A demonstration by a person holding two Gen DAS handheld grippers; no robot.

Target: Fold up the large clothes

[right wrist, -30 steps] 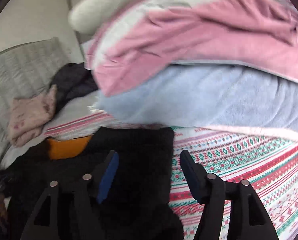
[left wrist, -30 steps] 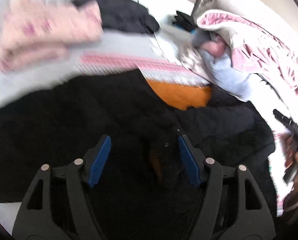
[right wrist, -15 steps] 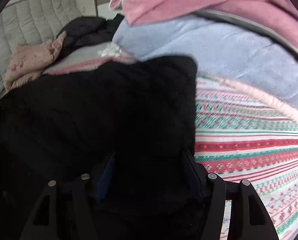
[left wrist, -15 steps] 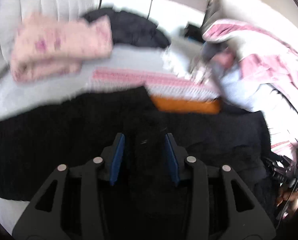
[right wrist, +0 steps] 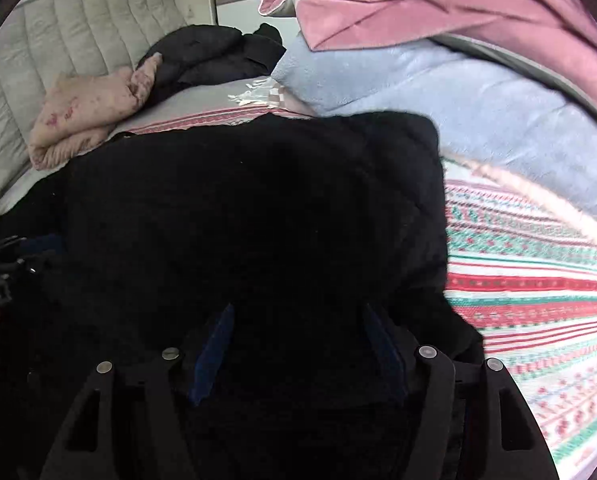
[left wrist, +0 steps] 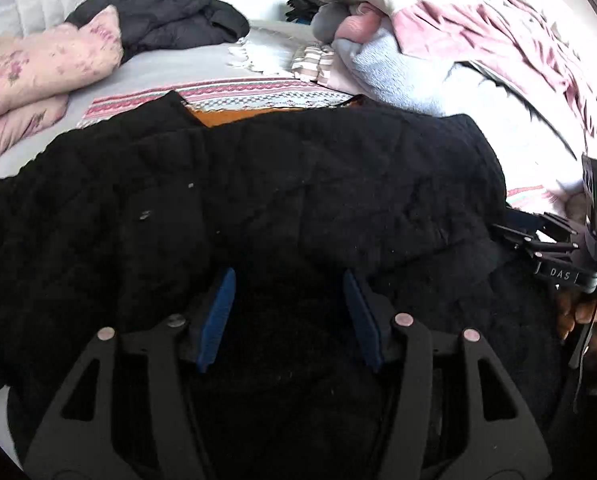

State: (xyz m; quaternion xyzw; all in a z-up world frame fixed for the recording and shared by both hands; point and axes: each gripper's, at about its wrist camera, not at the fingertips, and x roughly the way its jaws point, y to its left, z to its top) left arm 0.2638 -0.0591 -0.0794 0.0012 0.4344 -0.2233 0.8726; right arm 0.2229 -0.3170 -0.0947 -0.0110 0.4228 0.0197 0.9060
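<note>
Nearest, the left gripper (left wrist: 288, 316) has its blue pads apart with black fabric bunched between them; whether they pinch it I cannot tell. The right gripper (right wrist: 294, 354) looks the same, half buried in cloth. To fold well, both should probably draw the near edge evenly across, keeping it taut. The black jacket (left wrist: 258, 184), quilted and matte, lies spread on the striped woven blanket (right wrist: 538, 280), orange lining (left wrist: 258, 114) showing. Beyond sit a floral pink pillow (left wrist: 38, 68) and a fleecy blue blanket (right wrist: 458, 96).

Black jacket (right wrist: 258, 216) folds bury the right gripper's fingers (right wrist: 212, 350), so its grip seems unreadable; the orange lining (left wrist: 250, 114) shows only a sliver.
</note>
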